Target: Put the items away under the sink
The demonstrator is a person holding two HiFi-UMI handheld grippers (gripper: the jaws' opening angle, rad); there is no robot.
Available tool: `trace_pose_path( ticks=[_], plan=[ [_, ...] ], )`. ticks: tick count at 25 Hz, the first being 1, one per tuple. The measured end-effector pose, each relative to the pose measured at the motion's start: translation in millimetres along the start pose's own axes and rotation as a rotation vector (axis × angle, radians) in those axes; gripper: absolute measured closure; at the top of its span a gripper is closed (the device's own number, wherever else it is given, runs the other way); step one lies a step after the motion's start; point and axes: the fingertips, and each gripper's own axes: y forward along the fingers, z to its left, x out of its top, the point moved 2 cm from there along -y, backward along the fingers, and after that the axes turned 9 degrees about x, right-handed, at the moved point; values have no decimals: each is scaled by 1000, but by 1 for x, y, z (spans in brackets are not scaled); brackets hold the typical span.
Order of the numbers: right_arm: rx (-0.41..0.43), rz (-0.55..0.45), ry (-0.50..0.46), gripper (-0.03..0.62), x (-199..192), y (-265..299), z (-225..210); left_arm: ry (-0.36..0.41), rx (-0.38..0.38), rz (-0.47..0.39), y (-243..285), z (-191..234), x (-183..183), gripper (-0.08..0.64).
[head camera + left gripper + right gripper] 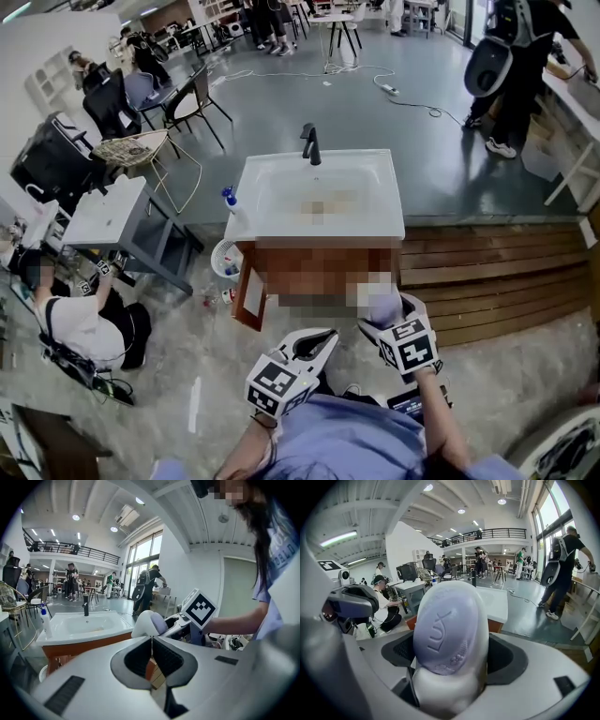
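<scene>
Lilac-and-white soap (449, 625) sits clamped in the right gripper (450, 656).

Grey floor (375, 131), tall windows (140, 559), round ceiling lights (76, 517), black chairs (192, 98).

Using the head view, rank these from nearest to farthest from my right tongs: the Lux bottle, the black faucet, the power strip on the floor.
1. Lux bottle, clamped in the right tongs themselves.
2. The black faucet, ahead-left at the back rim of the sink.
3. The power strip, on the floor beyond the sink.
</scene>
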Motion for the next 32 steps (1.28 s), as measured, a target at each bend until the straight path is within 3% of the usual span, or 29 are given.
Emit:
trace_pose_path(
  ticks=[12,20,32],
  plan=[
    [45,50,16,152,-13,38,23,-5,28,39,-15,39,-30,543],
    [61,103,6,152,-16,86,31,-55,70,13,-10,88,-46,543],
    [45,108,12,152,-9,177,10,-46,45,22,19,152,-96,543]
  ],
)
